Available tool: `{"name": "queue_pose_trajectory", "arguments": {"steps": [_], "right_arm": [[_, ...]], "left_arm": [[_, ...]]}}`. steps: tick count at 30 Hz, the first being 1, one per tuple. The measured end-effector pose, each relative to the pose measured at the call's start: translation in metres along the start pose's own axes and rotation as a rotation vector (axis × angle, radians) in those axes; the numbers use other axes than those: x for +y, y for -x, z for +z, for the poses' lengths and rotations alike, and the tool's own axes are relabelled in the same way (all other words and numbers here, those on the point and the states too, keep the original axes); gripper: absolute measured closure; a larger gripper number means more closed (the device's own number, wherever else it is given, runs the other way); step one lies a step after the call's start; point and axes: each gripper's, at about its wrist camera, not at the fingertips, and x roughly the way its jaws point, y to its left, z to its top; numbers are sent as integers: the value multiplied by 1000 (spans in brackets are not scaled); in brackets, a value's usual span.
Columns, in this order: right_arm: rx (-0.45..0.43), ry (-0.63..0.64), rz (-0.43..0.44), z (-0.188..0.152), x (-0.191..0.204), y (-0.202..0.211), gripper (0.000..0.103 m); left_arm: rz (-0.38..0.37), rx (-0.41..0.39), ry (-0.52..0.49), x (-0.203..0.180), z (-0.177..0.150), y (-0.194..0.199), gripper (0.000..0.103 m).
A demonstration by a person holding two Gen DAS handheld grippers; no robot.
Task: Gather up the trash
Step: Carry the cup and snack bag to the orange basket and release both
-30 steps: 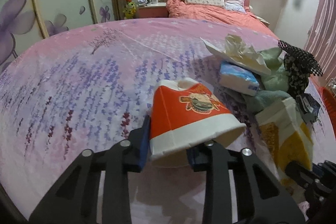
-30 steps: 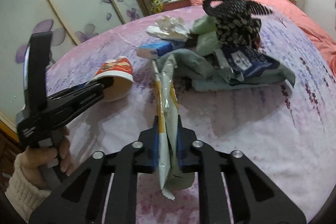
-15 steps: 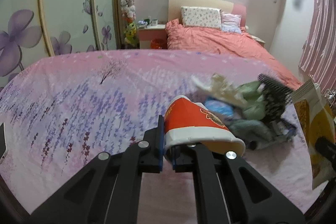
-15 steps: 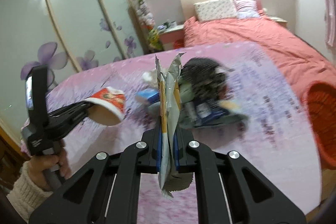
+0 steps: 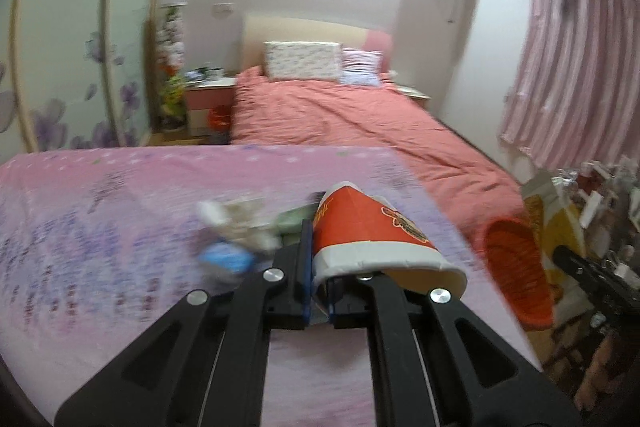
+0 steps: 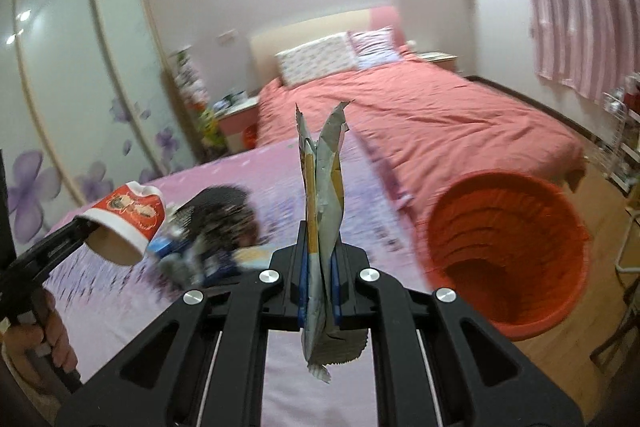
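My left gripper (image 5: 320, 281) is shut on the rim of a red and white paper cup (image 5: 372, 235), held in the air above the pink bedspread (image 5: 120, 227); the right wrist view shows this cup (image 6: 128, 219) at the left. My right gripper (image 6: 319, 279) is shut on a flattened yellow and silver snack bag (image 6: 324, 187), which stands upright between the pads. In the left wrist view that snack bag (image 5: 554, 223) shows at the right edge. An orange-red waste bucket (image 6: 508, 251) stands on the floor to the right, beside the bed; it also shows as a bucket (image 5: 516, 271) from the left.
A blurred pile remains on the bedspread: crumpled tissue (image 5: 240, 223), a blue pack (image 5: 228, 259) and a dark patterned bag (image 6: 220, 219). A second bed with a red quilt (image 6: 420, 115) lies beyond. A cluttered rack (image 5: 600, 195) stands at the right. A hand (image 6: 52, 339) holds the left gripper's handle.
Both grippers rose from the bedspread and swung right with cup and snack bag; the left jaws closed tighter on the cup's rim. The orange-red bucket came into view.
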Motion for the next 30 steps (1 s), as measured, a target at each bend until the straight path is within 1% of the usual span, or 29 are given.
{"name": "queue_pose_trajectory", "arguments": {"steps": [2,5,9,10,14,18,24,25,26,28,29,30], "right_arm": [[-17,-27,-22,5,-16,4,94],[-35,-70,-57,10,-42,6,94],[-38,-122,-93,12,-77,2,94],[-37,-132,-100,12,-84,0,94],[-37,-178,-126,14,-115,-13,94],[-31,-223,-134,16,-139,-26,94],[-11,-269,-133,16,-166,-42,94],[-11,-273,-134,16,-169,-44,93],[-9,-278,-135,15,-171,-46,92],[2,-290,-141,12,-174,-51,87],[12,-304,-144,11,-178,-56,82],[19,-310,-144,10,-180,-58,73]], "left_arm": [[-43,0,-18,-22,4,-6,96],[-132,7,-57,-71,9,-20,96],[-221,30,-105,-127,8,-41,96],[-235,37,-115,-134,7,-48,96],[-302,66,-164,-183,3,-75,96],[-338,96,-200,-213,0,-108,96],[-368,136,-236,-247,-9,-142,96],[-373,147,-243,-252,-11,-147,95],[-369,159,-248,-257,-13,-149,91],[-357,184,-261,-265,-19,-164,62],[-350,189,-266,-267,-21,-169,58],[-344,198,-278,-270,-25,-177,57]]}}
